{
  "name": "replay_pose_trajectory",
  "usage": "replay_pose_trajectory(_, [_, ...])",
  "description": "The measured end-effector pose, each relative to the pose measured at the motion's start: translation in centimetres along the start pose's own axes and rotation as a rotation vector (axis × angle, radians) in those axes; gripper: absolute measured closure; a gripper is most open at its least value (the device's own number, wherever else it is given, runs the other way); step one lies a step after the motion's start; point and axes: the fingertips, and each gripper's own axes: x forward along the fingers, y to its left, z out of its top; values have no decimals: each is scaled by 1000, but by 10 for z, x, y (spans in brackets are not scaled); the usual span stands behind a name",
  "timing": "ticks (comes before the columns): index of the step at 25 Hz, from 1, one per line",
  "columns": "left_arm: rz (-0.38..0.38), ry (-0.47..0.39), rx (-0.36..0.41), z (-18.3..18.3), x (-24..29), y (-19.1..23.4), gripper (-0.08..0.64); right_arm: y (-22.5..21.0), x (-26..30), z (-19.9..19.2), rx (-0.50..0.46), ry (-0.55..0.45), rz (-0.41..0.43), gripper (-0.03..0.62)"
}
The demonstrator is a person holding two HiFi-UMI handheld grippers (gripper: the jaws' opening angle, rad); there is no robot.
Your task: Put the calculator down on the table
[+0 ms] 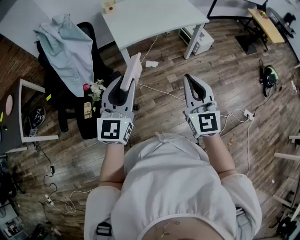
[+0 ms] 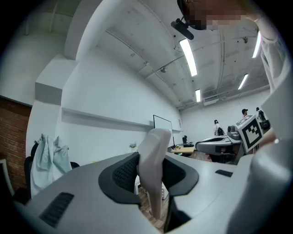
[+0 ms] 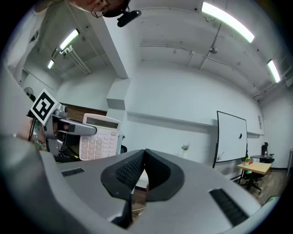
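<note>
Fingers (image 2: 122,171) of left gripper (image 1: 125,89) clamp the calculator (image 2: 153,155) edge-on; right gripper (image 3: 143,171) seemingly closed, empty.

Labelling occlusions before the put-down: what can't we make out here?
- Calculator face: edge-on in the head view and left gripper view; key print too small in the right gripper view.
- Table: far side cut off by the head view's top edge.
- Small box on it: too small to identify.

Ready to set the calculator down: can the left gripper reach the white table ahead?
Probably, with a step forward: the left gripper, shut on the calculator, faces the table's bare near edge; nothing stands between.
</note>
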Motion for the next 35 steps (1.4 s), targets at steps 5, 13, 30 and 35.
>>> replay_pose_trajectory(5, [-5,4,-1,-4,-5,-1,426,2,-4,-1,2,1,10,591])
replay_pose_trajectory(13, [-17,0,-10,-6,0,1,426,5,4,-3,23,13,27,589])
replay_pose_trajectory(30, [107,80,-40,-42,102,24,426,-67,101,-60,20,51,159,588])
replay_pose_trajectory(35, [193,92,-24,-47,171,31,426,-119,163,-72,-13,37,248,586])
